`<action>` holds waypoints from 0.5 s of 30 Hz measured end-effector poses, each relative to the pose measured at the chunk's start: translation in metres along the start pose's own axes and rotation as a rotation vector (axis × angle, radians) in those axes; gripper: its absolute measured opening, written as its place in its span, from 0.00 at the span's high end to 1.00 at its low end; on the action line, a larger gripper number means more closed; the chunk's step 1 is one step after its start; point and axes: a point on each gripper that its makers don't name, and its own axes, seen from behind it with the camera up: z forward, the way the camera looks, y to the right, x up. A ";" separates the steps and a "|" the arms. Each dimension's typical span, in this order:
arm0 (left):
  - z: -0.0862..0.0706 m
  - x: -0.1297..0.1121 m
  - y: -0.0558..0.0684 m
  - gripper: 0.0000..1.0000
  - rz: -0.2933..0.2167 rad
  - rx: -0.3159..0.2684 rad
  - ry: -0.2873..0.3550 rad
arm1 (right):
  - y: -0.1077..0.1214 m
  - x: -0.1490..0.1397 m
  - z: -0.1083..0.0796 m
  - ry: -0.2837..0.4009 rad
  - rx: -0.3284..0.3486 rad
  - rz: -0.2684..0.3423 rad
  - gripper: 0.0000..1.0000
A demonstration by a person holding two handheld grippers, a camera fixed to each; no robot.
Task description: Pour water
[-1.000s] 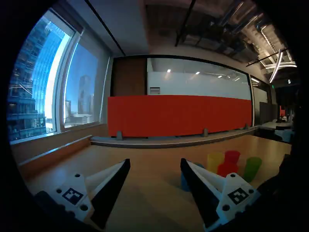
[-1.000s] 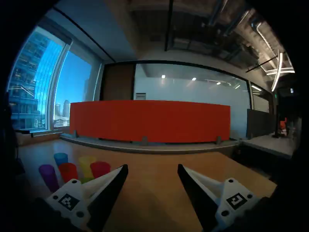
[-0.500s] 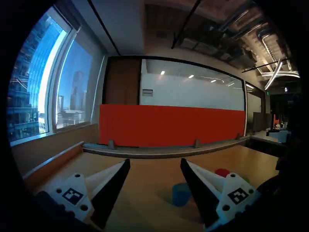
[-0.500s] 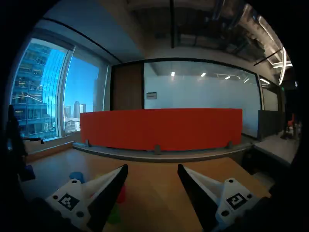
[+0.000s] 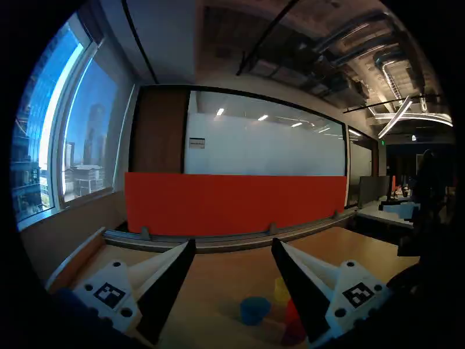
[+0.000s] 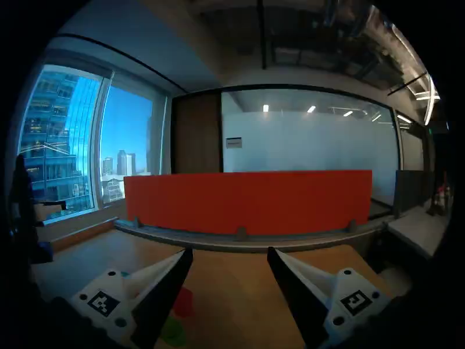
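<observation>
In the left gripper view my left gripper [image 5: 232,291] is open over the wooden table [image 5: 226,279], nothing between its fingers. A blue cup [image 5: 254,310] stands low between them, with a yellow cup [image 5: 281,291] and a red cup [image 5: 292,320] partly hidden behind the right finger. In the right gripper view my right gripper [image 6: 229,296] is open and empty too. A red cup [image 6: 185,302] and a green cup [image 6: 172,334] peek out beside its left finger, near the bottom edge.
An orange divider panel [image 5: 232,203] runs along the far edge of the table, with a grey rail at its foot. Tall windows [image 6: 70,157] stand on the left. Another desk [image 5: 389,212] lies to the far right.
Both views have tilted upward and risen. The cups have slid down toward the bottom edge of each view. Both grippers have stayed open.
</observation>
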 end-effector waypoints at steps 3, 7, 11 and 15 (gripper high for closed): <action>0.001 0.009 0.003 0.03 0.001 -0.022 0.003 | -0.002 0.004 0.001 -0.003 0.014 -0.008 0.01; 0.003 0.013 0.009 0.03 -0.005 -0.057 -0.001 | -0.006 0.003 0.001 -0.007 0.038 -0.029 0.01; 0.005 0.013 0.012 0.03 -0.019 -0.091 -0.006 | -0.015 0.002 0.000 -0.009 0.085 -0.046 0.01; 0.006 0.011 0.017 0.03 -0.024 -0.138 -0.006 | -0.027 0.007 -0.002 0.002 0.155 -0.058 0.01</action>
